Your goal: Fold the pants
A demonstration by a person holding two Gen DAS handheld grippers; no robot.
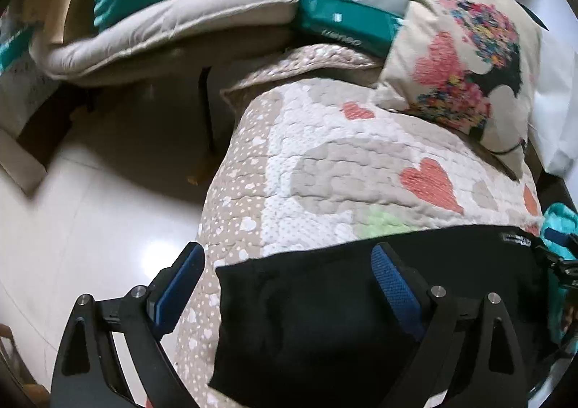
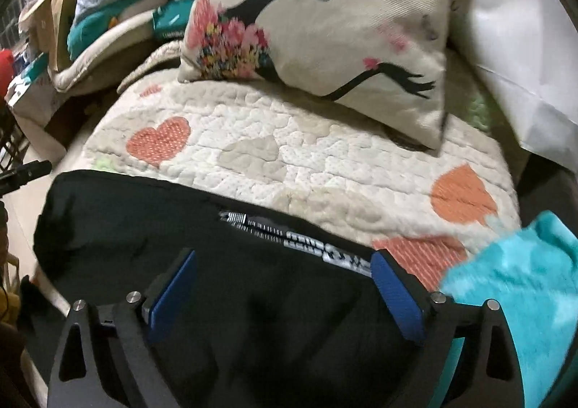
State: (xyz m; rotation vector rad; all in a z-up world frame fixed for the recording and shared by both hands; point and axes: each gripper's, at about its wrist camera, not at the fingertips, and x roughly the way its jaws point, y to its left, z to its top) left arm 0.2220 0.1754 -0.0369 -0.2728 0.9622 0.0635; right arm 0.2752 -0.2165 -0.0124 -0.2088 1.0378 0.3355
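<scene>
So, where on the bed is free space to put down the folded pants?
The bare quilt between the black pants and the printed pillow is free. It is crowded beyond: the pillow covers the far part, a turquoise cloth lies at the right edge, and cushions and bags pile up past the far left corner.

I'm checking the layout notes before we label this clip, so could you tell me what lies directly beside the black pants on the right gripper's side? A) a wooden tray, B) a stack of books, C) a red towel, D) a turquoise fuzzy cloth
D: in the right wrist view a turquoise fuzzy cloth lies on the heart-patterned quilt just right of the black pants.
</scene>
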